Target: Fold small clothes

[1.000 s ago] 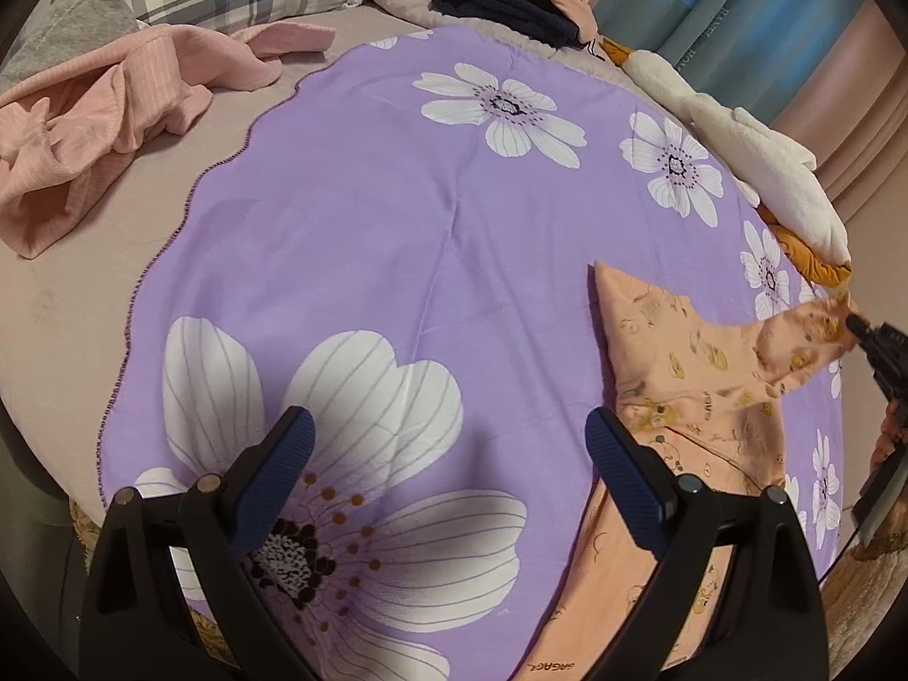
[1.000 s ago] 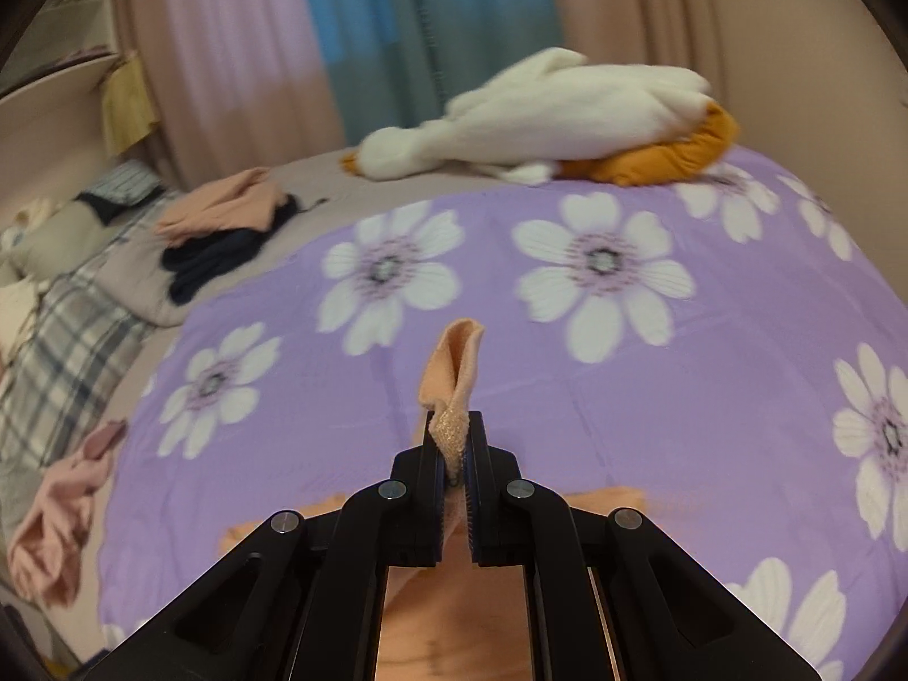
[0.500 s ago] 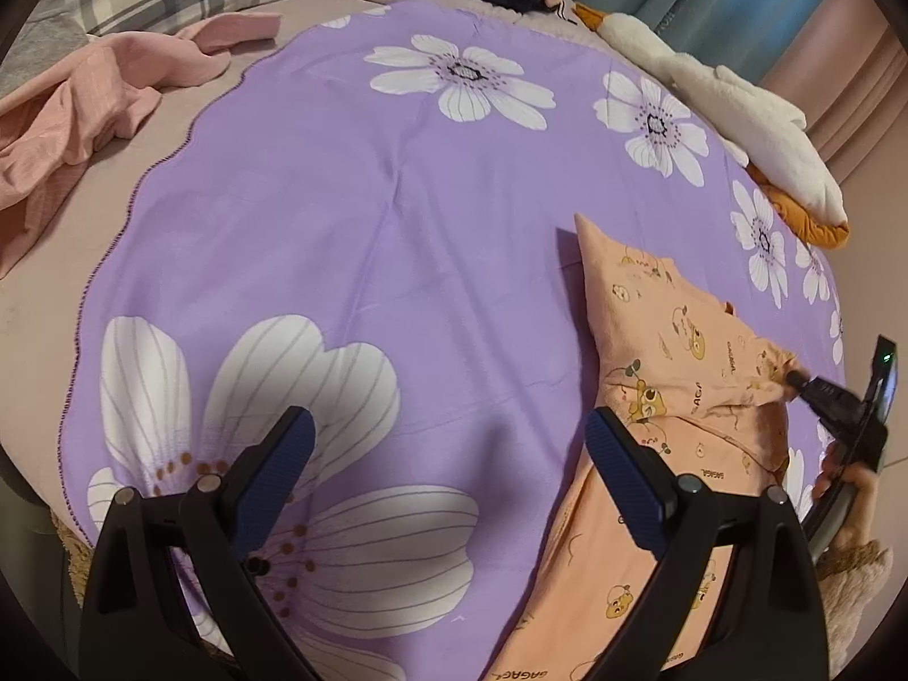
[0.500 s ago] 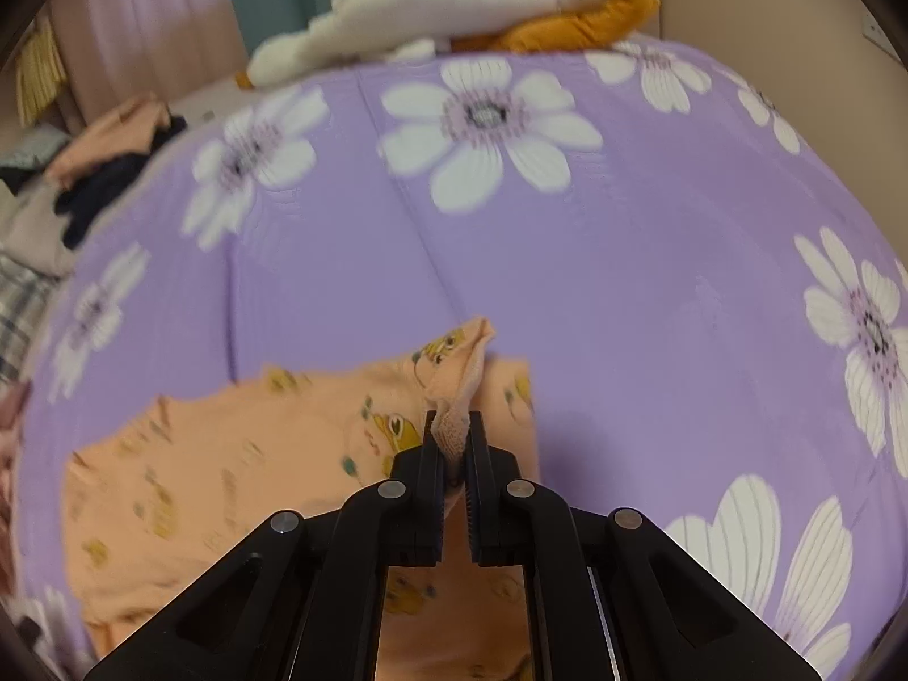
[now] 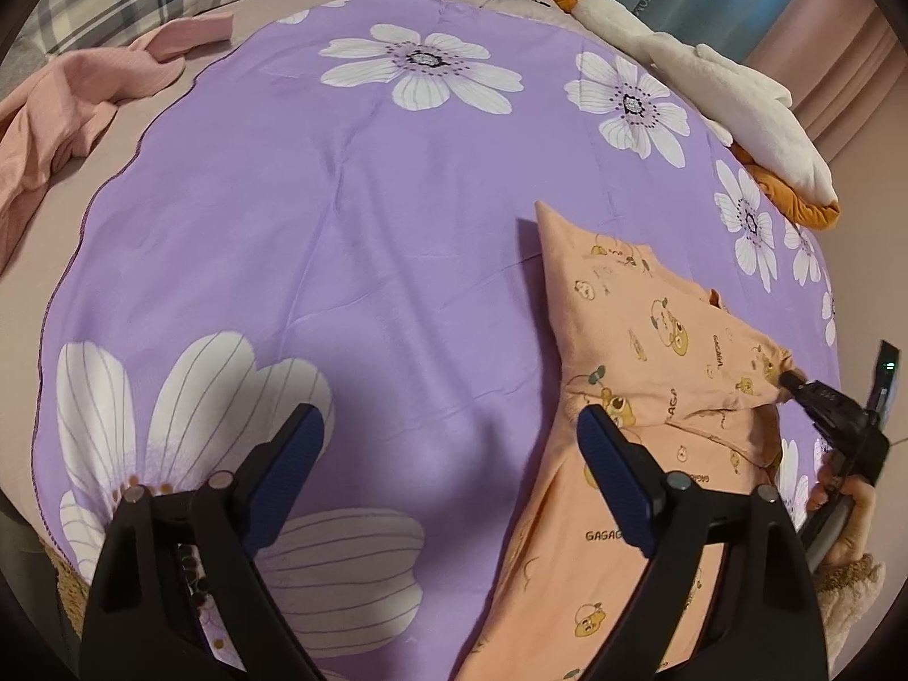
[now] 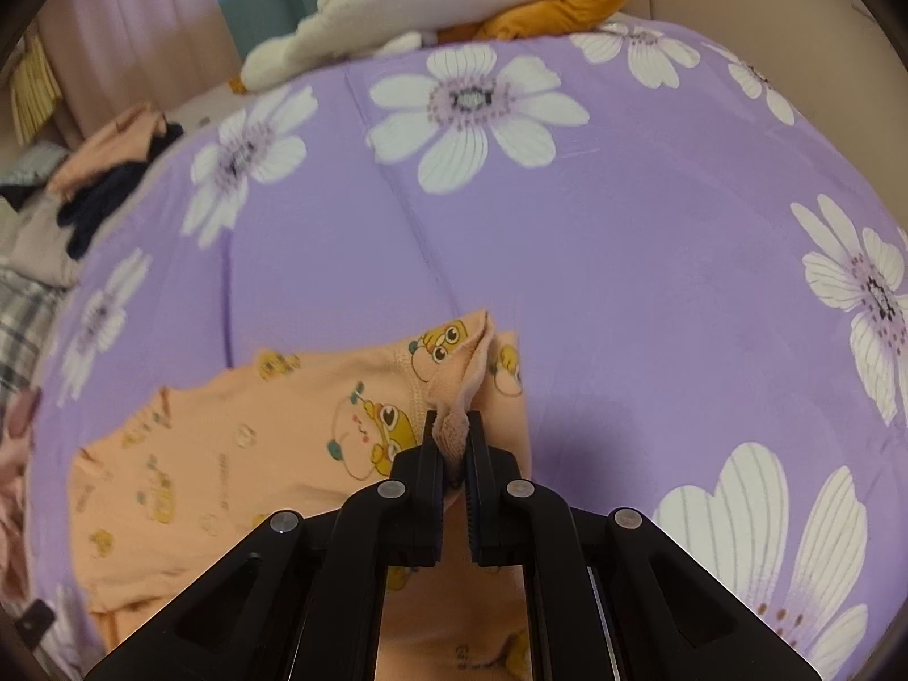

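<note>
The orange baby top (image 5: 652, 352) is laid on the right side of the purple flower blanket (image 5: 352, 238). One part of it is already folded over the rest, so the fold is judged to be started but not finished. More folds are likely needed before the top is small and neat.

A bunched-up corner of the top is pinched tight in the right gripper (image 6: 454, 442). The jaws are almost closed, with only the cloth between them. The corner is held low, just above the folded part. The left gripper (image 5: 448, 465) is wide open and nothing is held in it. It is kept above the blanket, just beside the left edge of the top.

A second ago, the pinched corner was held high in the air, and only a strip of cloth could be seen past the right fingers. Now the corner has been brought down and across, and the printed front of the top is seen flat under it. The left gripper has been kept open the whole time.

A pink shirt (image 5: 62, 108) and a white plush goose (image 5: 738, 108) are left at the edges of the bed.
</note>
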Demonstrator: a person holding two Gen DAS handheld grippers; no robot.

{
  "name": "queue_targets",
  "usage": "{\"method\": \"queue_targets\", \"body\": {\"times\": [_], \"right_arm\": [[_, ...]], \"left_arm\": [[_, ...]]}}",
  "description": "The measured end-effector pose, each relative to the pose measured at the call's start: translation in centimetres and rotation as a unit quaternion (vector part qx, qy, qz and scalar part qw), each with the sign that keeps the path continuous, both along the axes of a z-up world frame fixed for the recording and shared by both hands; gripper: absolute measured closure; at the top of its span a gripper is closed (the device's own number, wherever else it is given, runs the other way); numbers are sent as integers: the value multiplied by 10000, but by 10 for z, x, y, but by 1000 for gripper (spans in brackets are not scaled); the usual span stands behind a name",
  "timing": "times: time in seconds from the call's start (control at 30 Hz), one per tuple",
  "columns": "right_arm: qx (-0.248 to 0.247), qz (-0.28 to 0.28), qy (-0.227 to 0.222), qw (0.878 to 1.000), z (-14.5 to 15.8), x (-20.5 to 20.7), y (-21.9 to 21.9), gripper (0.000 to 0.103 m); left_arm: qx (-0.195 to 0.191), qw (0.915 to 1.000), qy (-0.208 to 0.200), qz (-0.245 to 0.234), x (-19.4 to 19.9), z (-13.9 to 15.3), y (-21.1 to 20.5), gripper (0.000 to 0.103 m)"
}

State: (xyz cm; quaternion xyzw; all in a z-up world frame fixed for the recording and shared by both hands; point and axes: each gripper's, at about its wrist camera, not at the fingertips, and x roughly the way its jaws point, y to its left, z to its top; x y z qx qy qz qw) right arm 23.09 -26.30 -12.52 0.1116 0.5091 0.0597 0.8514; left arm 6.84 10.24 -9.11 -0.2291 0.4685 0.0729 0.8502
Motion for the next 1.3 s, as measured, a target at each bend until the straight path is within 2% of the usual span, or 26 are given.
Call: {"method": "queue_targets", "body": {"times": [0.2,0.4,0.47,0.6,0.67,0.8,0.97,1.07,1.3], "right_arm": [[-114,2,-314,9994,18,-3,-9,96],[-126,-56,117,9998,-12,0,-17,96],[-177,-56,245,9995,-21,-3,-18,96],[-119,-58,333,9994,-32,-5,-20,96],[-60,-76,330,9994,-30,-5,-22,96],[76,-136,310,9994,-23,-9,-25,96],[301,-223,386,9986,-21,-16,-32,96],[540,-248,478,9971,-24,-20,-38,96],[1060,-198,480,9930,-11,-30,-47,96]], "left_arm": [[8,9999,-34,-141,14,1,-10,21],[-122,9991,-114,-383,37,0,-24,31],[-145,9987,-130,-479,45,0,-29,38],[-296,9978,-109,-591,67,-7,-34,60],[-420,9969,-93,-659,76,-11,-36,65],[-390,9959,-81,-808,96,-18,-42,67],[-184,9960,283,-826,117,-39,-43,67],[-166,9964,229,-805,121,-41,-38,67],[-143,9975,117,-685,125,-40,-28,84]]}}
